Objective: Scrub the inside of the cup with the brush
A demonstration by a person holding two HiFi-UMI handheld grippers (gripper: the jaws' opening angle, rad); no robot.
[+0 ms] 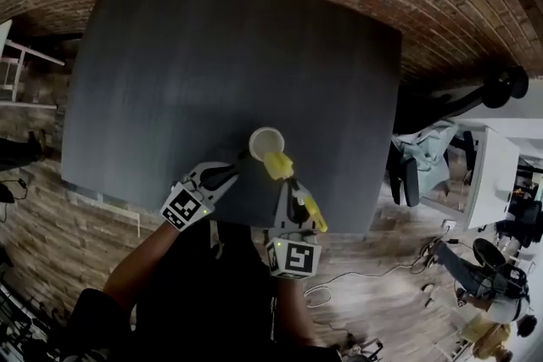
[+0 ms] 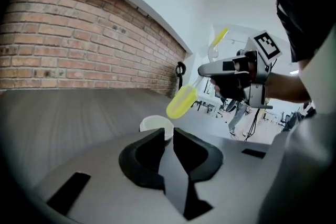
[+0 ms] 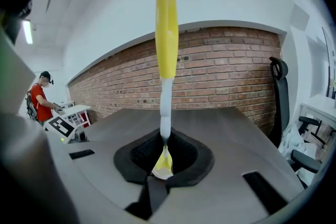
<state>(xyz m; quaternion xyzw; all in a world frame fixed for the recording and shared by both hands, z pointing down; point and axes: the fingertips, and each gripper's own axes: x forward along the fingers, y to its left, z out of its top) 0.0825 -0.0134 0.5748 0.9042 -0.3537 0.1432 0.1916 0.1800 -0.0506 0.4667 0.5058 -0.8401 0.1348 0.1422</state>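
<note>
- Brush [image 1: 279, 165] head is hovering at cup [image 1: 265, 142] rim, handle slanting back into right claw [image 1: 291, 201], which is clamping it.
- Left claw [image 1: 229, 175], narrowly parted and empty, is waiting beside cup.

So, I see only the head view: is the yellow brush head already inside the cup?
Observer: No. The left gripper view shows the brush head in the air above the rim of the cup, not inside.
Operator: Does the left gripper hold the cup?
Observer: No. Its fingers stand slightly apart with nothing between them; the cup is just beyond their tips.
Operator: Where is the brush held?
Observer: In the right gripper view the right gripper is closed on the pale neck, below the yellow handle.
</note>
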